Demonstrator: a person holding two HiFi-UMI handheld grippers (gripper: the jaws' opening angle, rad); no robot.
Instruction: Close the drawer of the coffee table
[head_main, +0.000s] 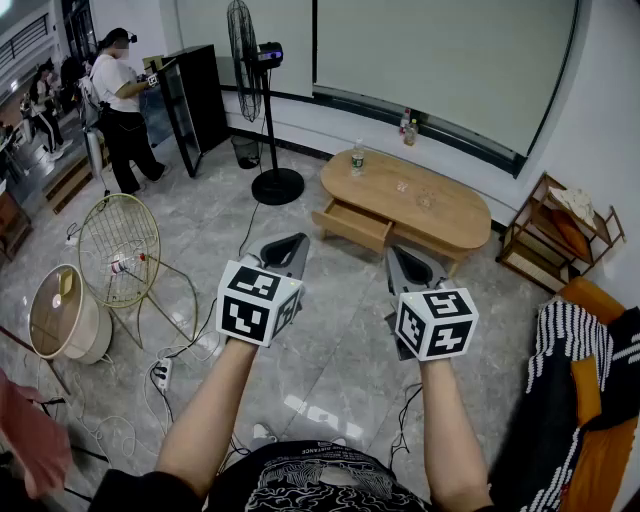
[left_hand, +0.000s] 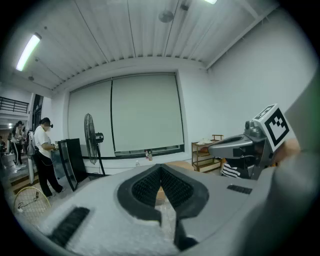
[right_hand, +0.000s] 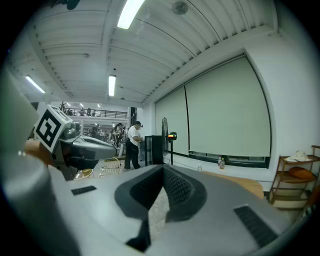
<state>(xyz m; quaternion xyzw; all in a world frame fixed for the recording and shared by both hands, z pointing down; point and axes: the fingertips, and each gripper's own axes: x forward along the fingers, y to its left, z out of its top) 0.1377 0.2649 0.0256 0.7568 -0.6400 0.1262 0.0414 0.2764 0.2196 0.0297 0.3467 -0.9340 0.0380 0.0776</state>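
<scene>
While the drawer (head_main: 352, 226) stands open, left gripper (head_main: 296, 241) and right gripper (head_main: 394, 253) have jaws together; shirt print (head_main: 300, 470) illegible.

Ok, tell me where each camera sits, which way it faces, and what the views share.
Head view: on the person's head, looking steeply down past both forearms, the left gripper and right gripper, toward the coffee table and its open drawer.
Left gripper view: rides the left gripper, looks along its closed jaws toward the coffee table; right gripper at right.
Right gripper view: rides the right gripper, along its closed jaws; left gripper at left.
Shared: all three show the standing fan.
</scene>
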